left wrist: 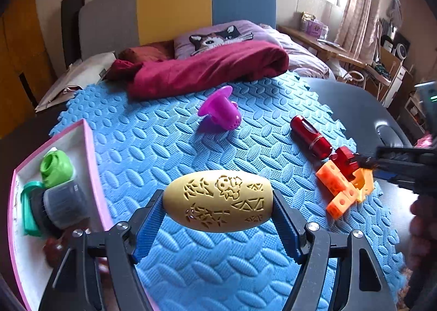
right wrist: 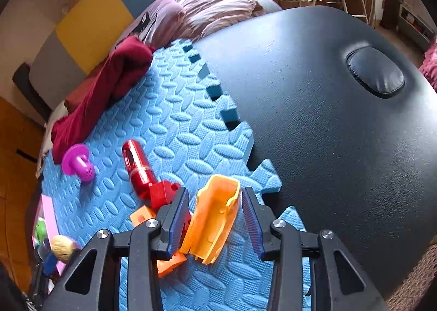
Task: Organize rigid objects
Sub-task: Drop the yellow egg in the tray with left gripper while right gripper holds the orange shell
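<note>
My left gripper [left wrist: 218, 201] is shut on a yellow carved egg-shaped piece [left wrist: 217, 201], held above the blue foam mat [left wrist: 164, 147] beside the pink-rimmed box [left wrist: 90, 163]. The egg also shows in the right wrist view [right wrist: 63, 248]. My right gripper [right wrist: 215, 218] is open, its fingers on either side of an orange trough-shaped plastic piece [right wrist: 213, 218] lying on the mat. A red metal cylinder [right wrist: 138, 171], a red block [right wrist: 164, 192] and orange cubes [left wrist: 331, 181] lie close by. A purple funnel-shaped cup [left wrist: 220, 110] lies farther back.
The box holds a green cap [left wrist: 56, 166], a teal lid [left wrist: 28, 204] and a grey jar [left wrist: 64, 205]. A maroon cloth [left wrist: 207, 67] and a cat pillow [left wrist: 218, 36] lie behind the mat. The dark padded table top [right wrist: 327, 119] extends right of the mat.
</note>
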{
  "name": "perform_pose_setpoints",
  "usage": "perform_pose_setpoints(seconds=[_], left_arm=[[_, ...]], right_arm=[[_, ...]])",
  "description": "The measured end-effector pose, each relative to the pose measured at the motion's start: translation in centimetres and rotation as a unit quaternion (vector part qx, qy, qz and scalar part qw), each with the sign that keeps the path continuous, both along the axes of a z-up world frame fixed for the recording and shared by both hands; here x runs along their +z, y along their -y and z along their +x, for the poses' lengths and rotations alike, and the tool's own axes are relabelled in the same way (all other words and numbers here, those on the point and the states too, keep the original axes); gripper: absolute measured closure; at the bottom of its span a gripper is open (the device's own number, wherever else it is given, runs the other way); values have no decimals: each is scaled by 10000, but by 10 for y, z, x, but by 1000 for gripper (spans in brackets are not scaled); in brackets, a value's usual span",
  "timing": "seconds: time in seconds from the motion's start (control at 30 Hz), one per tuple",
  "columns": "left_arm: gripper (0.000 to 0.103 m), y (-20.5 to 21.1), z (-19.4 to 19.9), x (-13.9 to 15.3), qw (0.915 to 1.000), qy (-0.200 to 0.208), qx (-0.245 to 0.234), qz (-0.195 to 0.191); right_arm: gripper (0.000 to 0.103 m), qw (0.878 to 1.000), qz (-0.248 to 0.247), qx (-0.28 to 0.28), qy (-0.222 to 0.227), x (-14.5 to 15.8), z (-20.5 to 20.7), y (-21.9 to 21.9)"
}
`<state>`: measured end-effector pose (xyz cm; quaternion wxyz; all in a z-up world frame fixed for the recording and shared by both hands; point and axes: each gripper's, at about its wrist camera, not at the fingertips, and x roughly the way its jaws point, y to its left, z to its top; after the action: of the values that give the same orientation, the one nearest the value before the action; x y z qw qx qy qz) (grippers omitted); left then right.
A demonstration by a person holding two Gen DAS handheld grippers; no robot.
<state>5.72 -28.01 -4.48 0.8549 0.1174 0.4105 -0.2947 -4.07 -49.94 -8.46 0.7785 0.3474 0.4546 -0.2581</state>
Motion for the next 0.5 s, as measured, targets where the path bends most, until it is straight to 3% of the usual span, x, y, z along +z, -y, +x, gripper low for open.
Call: perform_pose_setpoints(seconds=[0.1, 0.23, 0.5], left_arm=[[27, -10, -7, 9, 9999, 79, 1, -141], [27, -26, -19, 25, 9991, 194, -21, -387], [27, -81, -30, 44, 9966, 140, 254, -770]], right_arm=[[76, 9987, -329, 228, -329, -4, 9, -10], [74, 9901, -990, 613, -787, -8, 22, -29], [76, 9852, -1271, 761, -866, -5, 23, -31]])
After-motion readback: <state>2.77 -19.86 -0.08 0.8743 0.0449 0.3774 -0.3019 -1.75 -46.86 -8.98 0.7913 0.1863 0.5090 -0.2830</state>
